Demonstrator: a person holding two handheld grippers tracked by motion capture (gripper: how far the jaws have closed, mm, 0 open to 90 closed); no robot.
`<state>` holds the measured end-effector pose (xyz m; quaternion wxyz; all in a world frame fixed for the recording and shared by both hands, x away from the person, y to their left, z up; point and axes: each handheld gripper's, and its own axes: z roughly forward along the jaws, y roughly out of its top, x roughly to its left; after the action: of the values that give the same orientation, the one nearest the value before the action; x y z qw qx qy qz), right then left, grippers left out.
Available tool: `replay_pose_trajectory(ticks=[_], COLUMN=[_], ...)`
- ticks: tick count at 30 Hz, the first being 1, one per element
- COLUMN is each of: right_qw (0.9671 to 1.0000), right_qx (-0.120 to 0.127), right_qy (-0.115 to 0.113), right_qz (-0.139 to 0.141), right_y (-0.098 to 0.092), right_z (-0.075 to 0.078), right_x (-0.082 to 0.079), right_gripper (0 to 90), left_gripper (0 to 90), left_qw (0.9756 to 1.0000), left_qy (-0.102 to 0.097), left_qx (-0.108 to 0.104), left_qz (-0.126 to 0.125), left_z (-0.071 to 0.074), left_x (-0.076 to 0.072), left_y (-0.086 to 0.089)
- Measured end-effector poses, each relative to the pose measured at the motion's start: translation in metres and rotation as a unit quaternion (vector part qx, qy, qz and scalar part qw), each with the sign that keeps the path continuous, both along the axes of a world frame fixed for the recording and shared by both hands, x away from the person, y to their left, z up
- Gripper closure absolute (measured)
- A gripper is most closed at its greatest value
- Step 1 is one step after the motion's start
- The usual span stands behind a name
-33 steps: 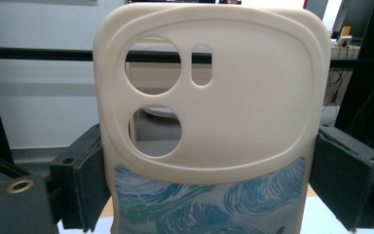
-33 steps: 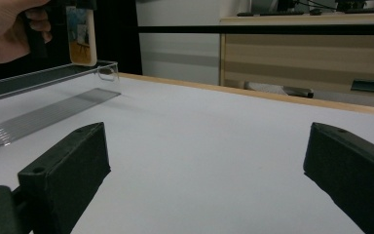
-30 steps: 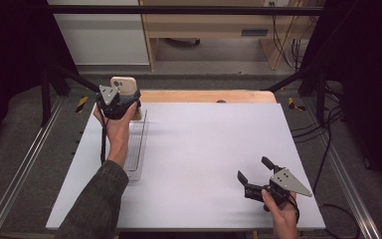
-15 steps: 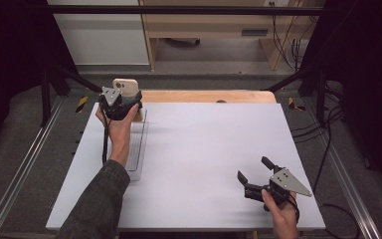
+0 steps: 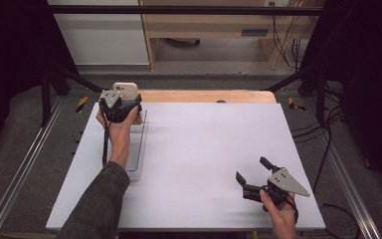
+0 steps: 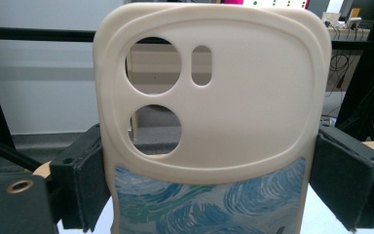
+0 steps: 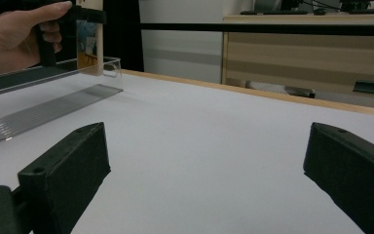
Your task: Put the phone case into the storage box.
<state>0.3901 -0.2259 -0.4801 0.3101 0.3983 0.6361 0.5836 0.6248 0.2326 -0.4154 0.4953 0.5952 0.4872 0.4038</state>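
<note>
The left hand-held gripper (image 5: 121,102) is at the far left part of the white desk (image 5: 204,149), and its jaws are closed on a cream phone case (image 6: 214,97). In the left gripper view the case stands upright between the two black jaws, which press on its left and right edges. The upper part of the case is plain cream with two round holes and one small oval hole; the lower part carries a blue and green swirl pattern. In the high view the case (image 5: 125,89) rises above the gripper, over the far end of a clear plastic tray (image 5: 138,149) that lies along the left side of the desk. I cannot tell if the case touches the tray.

The right hand-held gripper (image 5: 251,175) is near the front right corner of the desk, well apart from the left one. Its jaws are spread wide with nothing between them, as the right gripper view shows. That view also shows the left hand (image 7: 14,34) and the tray (image 7: 48,109) farther off.
</note>
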Motion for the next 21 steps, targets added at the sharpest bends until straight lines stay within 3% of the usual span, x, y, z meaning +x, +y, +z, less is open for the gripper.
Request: replay_pose_trajectory(ticks=[21], right_qw=[1.0], right_qx=[-0.002], right_qy=[0.0], right_qz=[0.0], right_y=[-0.0009], right_z=[-0.0001], right_x=[-0.0004], right_gripper=[2.8], left_gripper=[11.5], left_qw=[1.0], left_qy=[0.005], left_qx=[0.008], left_qz=[0.001], left_z=[-0.0027], left_x=[0.0013], left_y=[-0.0039])
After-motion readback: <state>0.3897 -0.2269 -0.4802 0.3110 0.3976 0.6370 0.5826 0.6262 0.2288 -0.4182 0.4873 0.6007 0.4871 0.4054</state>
